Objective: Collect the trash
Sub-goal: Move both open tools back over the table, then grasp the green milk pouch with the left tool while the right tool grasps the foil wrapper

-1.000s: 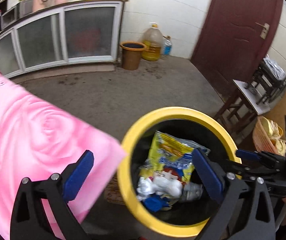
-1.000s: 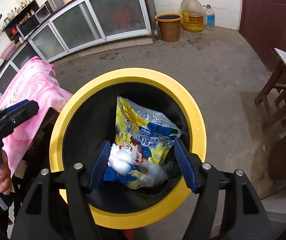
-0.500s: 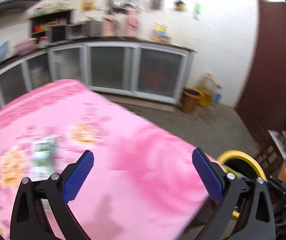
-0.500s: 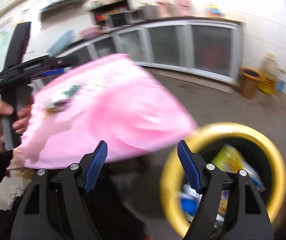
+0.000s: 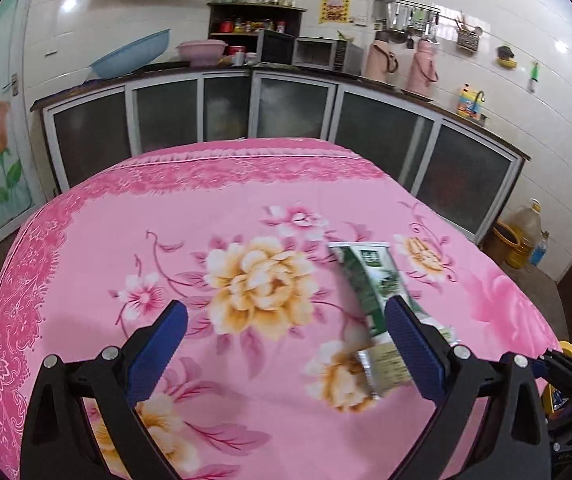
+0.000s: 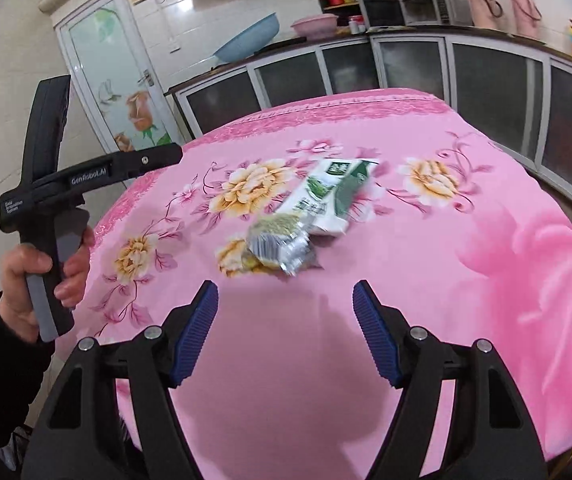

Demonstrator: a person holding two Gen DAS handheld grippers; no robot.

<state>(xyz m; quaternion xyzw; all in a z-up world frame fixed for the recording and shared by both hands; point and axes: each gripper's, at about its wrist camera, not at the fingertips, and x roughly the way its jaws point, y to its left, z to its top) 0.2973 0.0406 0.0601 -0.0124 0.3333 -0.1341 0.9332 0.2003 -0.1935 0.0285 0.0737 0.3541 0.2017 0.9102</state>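
Observation:
A green and white snack packet lies on the pink floral tablecloth, with a crumpled silver wrapper just in front of it. My left gripper is open and empty above the cloth; its right finger overlaps the packet. In the right wrist view the packet and the silver wrapper lie a little beyond my right gripper, which is open and empty. The left gripper's body shows at the left, held in a hand.
The yellow bin rim peeks past the table's right edge. Kitchen cabinets run behind the table. A brown bucket and an oil jug stand on the floor at far right. A glass door is at the left.
Both grippers have swung away from the yellow bin and up over the pink table. The packet and silver wrapper have come into view. Both stay open.

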